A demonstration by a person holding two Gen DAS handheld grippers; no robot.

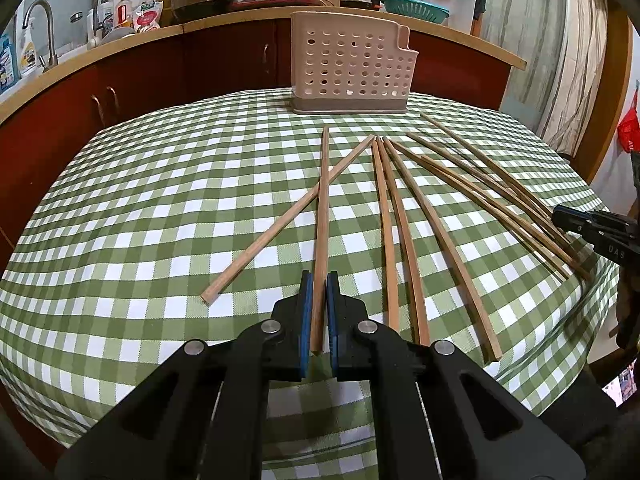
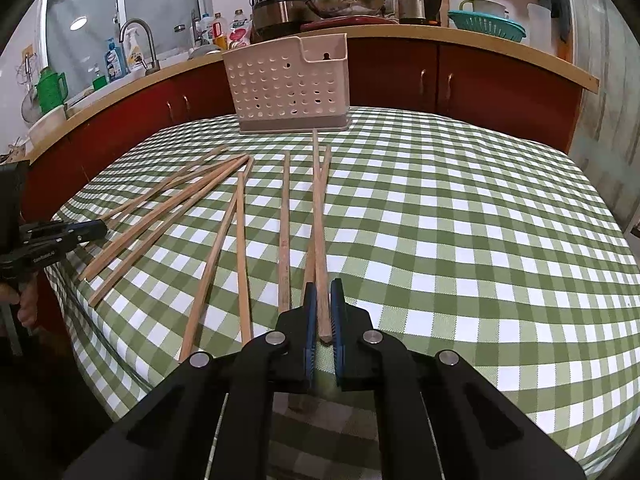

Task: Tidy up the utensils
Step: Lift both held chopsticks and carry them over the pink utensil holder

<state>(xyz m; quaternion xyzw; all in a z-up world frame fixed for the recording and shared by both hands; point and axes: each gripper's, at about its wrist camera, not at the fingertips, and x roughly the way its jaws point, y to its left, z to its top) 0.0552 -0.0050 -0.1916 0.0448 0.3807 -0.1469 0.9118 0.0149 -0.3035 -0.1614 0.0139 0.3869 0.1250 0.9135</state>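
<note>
Chopstick (image 1: 321, 216) lengthwise, tip toward perforated holder (image 1: 352, 68).

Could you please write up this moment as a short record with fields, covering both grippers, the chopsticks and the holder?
surface: table under a green checked cloth
left gripper: shut on a chopstick near its close end
right gripper: shut on another chopstick near its close end
loose chopsticks: fanned out flat on the cloth, two of them crossing
holder: perforated, pale, upright at the far side of the table; no chopstick seen in it
</note>
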